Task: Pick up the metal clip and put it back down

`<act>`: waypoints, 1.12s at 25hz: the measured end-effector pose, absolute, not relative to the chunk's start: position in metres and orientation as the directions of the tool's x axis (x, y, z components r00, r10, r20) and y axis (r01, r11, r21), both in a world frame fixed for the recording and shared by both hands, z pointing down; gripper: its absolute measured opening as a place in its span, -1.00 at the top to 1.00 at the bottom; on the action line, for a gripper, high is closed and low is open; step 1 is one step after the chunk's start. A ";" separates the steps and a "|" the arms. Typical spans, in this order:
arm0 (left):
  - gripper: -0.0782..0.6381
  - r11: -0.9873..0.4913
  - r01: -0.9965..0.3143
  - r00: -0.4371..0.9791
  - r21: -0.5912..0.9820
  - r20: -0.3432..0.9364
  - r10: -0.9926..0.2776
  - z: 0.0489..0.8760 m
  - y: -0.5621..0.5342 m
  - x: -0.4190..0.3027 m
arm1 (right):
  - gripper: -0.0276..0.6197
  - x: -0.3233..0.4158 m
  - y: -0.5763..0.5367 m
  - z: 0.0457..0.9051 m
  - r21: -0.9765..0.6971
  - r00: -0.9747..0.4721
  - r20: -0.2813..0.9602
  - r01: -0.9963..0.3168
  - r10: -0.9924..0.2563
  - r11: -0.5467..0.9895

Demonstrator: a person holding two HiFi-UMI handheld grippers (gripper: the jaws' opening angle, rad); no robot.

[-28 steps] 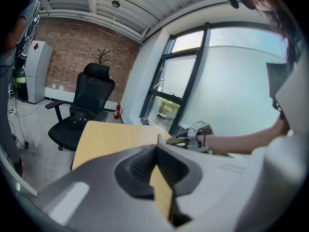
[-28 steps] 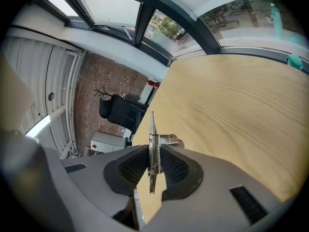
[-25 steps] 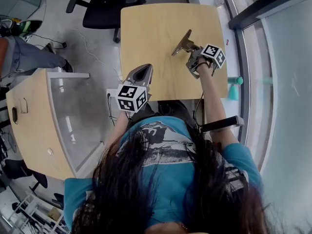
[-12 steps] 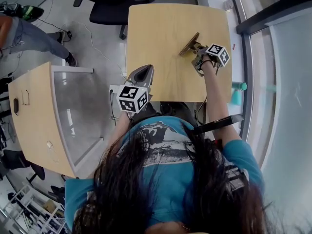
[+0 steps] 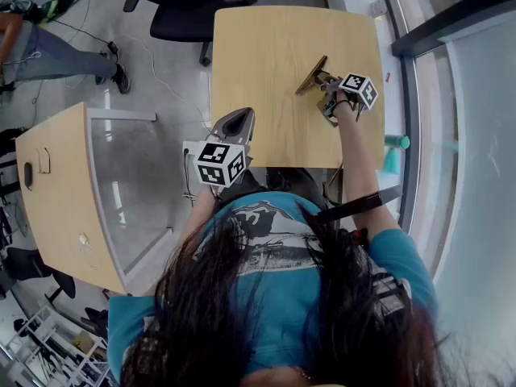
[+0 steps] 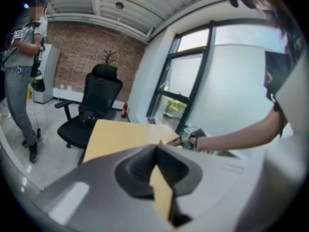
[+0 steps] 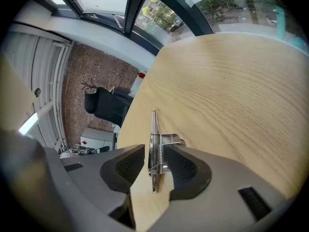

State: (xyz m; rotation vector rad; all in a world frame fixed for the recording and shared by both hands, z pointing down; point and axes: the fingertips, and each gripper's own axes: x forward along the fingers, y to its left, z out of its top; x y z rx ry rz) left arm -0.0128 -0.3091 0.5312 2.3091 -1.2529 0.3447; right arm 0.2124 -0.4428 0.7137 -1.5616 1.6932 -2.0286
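One metal clip (image 7: 153, 129) stands on edge near the table's (image 5: 266, 55) right side, between the right gripper's (image 7: 155, 149) opening jaws, one pad clear of it: release seems underway. The left gripper (image 6: 157, 151), closed and empty, hovers at the table's near-left edge.

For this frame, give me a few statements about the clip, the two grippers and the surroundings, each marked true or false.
1. The metal clip stands between the jaws of the right gripper. True; those jaws are opening, with a gap showing at one pad.
2. The left gripper holds a second clip. False: its jaws are together with nothing between them.
3. A black office chair stands beyond the far edge of the table. True.
4. The clip lies at the table's near left corner. False: it is on the table's right side, at the right gripper.
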 end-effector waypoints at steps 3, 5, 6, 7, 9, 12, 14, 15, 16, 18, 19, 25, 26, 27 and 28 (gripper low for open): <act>0.77 -0.464 -0.836 0.549 0.295 0.436 -0.713 0.531 -0.308 -0.012 | 0.37 0.216 -0.441 0.713 -0.744 -0.460 0.650 -0.547 -0.605 -0.384; 0.77 -0.464 -0.835 0.550 0.295 0.433 -0.714 0.530 -0.306 -0.013 | 0.36 0.220 -0.437 0.710 -0.730 -0.443 0.662 -0.565 -0.605 -0.385; 0.77 -0.465 -0.835 0.551 0.295 0.432 -0.714 0.529 -0.305 -0.013 | 0.36 0.222 -0.434 0.707 -0.728 -0.437 0.663 -0.567 -0.607 -0.386; 0.77 -0.466 -0.834 0.552 0.296 0.430 -0.714 0.529 -0.303 -0.014 | 0.36 0.224 -0.430 0.704 -0.727 -0.432 0.662 -0.569 -0.612 -0.385; 0.77 -0.470 -0.831 0.556 0.298 0.427 -0.713 0.529 -0.301 -0.014 | 0.36 0.227 -0.424 0.695 -0.727 -0.421 0.654 -0.579 -0.629 -0.369; 0.77 -0.483 -0.822 0.569 0.301 0.423 -0.705 0.528 -0.299 -0.012 | 0.36 0.227 -0.414 0.675 -0.736 -0.430 0.627 -0.599 -0.649 -0.314; 0.77 -0.495 -0.814 0.581 0.303 0.421 -0.697 0.528 -0.297 -0.009 | 0.36 0.223 -0.406 0.659 -0.748 -0.445 0.602 -0.605 -0.663 -0.274; 0.77 -0.502 -0.810 0.586 0.304 0.421 -0.692 0.528 -0.296 -0.008 | 0.36 0.221 -0.401 0.650 -0.754 -0.449 0.587 -0.606 -0.673 -0.253; 0.77 -0.508 -0.806 0.592 0.305 0.420 -0.688 0.528 -0.294 -0.007 | 0.36 0.218 -0.397 0.640 -0.759 -0.452 0.571 -0.608 -0.686 -0.231; 0.77 -0.520 -0.797 0.603 0.306 0.417 -0.680 0.528 -0.291 -0.005 | 0.36 0.211 -0.387 0.621 -0.771 -0.461 0.533 -0.611 -0.710 -0.182; 0.77 -0.526 -0.793 0.609 0.306 0.415 -0.676 0.528 -0.289 -0.004 | 0.36 0.206 -0.382 0.611 -0.777 -0.468 0.514 -0.609 -0.719 -0.159; 0.77 -0.556 -0.769 0.639 0.314 0.401 -0.657 0.526 -0.281 -0.003 | 0.55 0.174 -0.347 0.564 -0.823 -0.503 0.413 -0.563 -0.759 -0.075; 0.77 -0.562 -0.765 0.644 0.315 0.398 -0.653 0.525 -0.279 -0.003 | 0.62 0.169 -0.340 0.557 -0.830 -0.504 0.398 -0.554 -0.766 -0.066; 0.77 -0.569 -0.760 0.650 0.316 0.396 -0.649 0.524 -0.277 -0.003 | 0.69 0.163 -0.334 0.551 -0.836 -0.506 0.384 -0.546 -0.773 -0.058; 0.77 -0.575 -0.755 0.656 0.316 0.393 -0.645 0.524 -0.275 -0.004 | 0.74 0.158 -0.328 0.545 -0.842 -0.507 0.371 -0.537 -0.778 -0.052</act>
